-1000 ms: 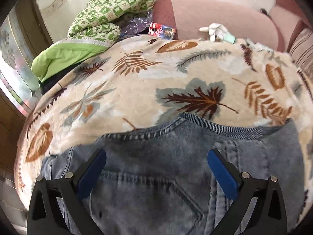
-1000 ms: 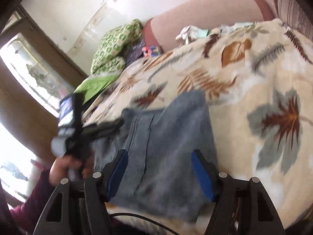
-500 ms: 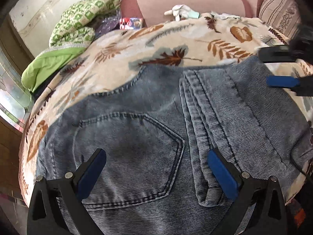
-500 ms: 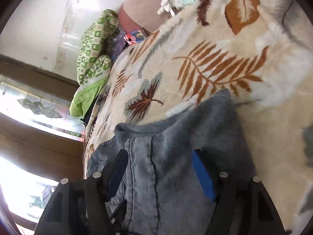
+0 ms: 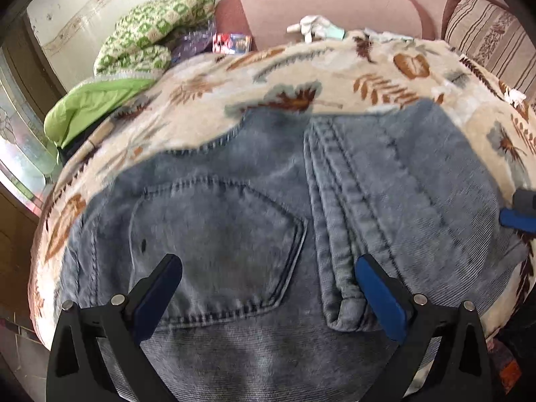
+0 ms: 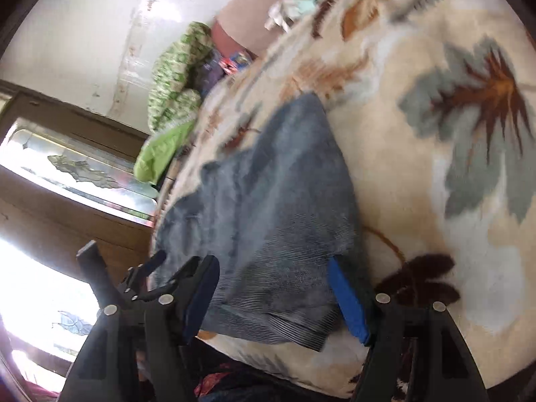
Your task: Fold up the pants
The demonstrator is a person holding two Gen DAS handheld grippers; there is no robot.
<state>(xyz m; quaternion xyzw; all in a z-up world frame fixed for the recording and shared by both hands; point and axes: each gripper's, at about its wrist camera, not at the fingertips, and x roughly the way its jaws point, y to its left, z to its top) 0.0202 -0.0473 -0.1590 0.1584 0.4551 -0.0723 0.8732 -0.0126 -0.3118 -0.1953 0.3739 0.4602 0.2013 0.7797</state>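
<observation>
Pants (image 5: 335, 201) lay bunched on the bed (image 5: 385, 77); both hand-held grippers, left (image 5: 268, 288) and right (image 6: 274, 298), gaped empty, so, seemingly, a shallow pinch risked dragging one denim layer askew.

wall (image 5: 83, 6): white, stained | sofa (image 5: 328, 10): pink | window (image 6: 77, 174): bright, possibly patterned glass

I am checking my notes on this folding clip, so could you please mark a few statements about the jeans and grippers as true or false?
1. The jeans lie on a leaf-print blanket. True.
2. The left gripper is shut on the jeans. False: its jaws stand open over the back pocket.
3. The right gripper is open. True.
4. The jeans are black. False: they are faded blue.
5. A green checked quilt lies behind the blanket. True.
</observation>
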